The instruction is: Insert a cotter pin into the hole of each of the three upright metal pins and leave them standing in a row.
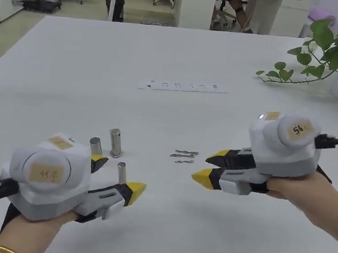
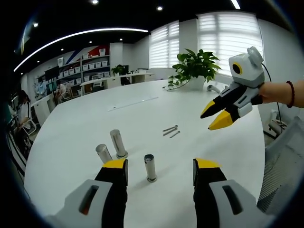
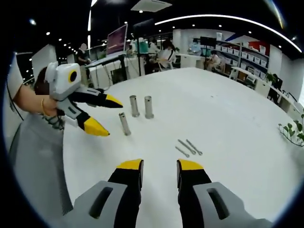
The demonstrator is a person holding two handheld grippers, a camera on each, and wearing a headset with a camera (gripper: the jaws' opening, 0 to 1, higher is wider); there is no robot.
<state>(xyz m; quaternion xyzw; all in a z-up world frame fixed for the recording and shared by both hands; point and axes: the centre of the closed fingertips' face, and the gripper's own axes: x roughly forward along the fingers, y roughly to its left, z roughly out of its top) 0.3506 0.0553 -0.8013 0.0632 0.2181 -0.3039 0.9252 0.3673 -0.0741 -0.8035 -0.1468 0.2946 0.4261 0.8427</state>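
Zero cotters are in yet, as far as I can tell. Furthest left of the cotter pins (image 1: 184, 155) is the left gripper (image 2: 160, 165). Its jaws are spread wide and holding nothing, and the nearest metal pin (image 1: 121, 170) stands upright in the gap between them, untouched. The other two metal pins (image 1: 116, 141) stand just beyond it, also left of the cotter pins.

The cotter pins themselves lie flat on the white table (image 1: 179, 58) in a tight bunch of three. Their long axes run roughly left-right, so they're about end-on to the right gripper (image 1: 201, 166). That one sits just right of them, jaws partly open and empty, tips aimed at the bunch. It's clearly the nearer one, so I'd guess it grabs the first cotter, probably pinching across the shank from above.
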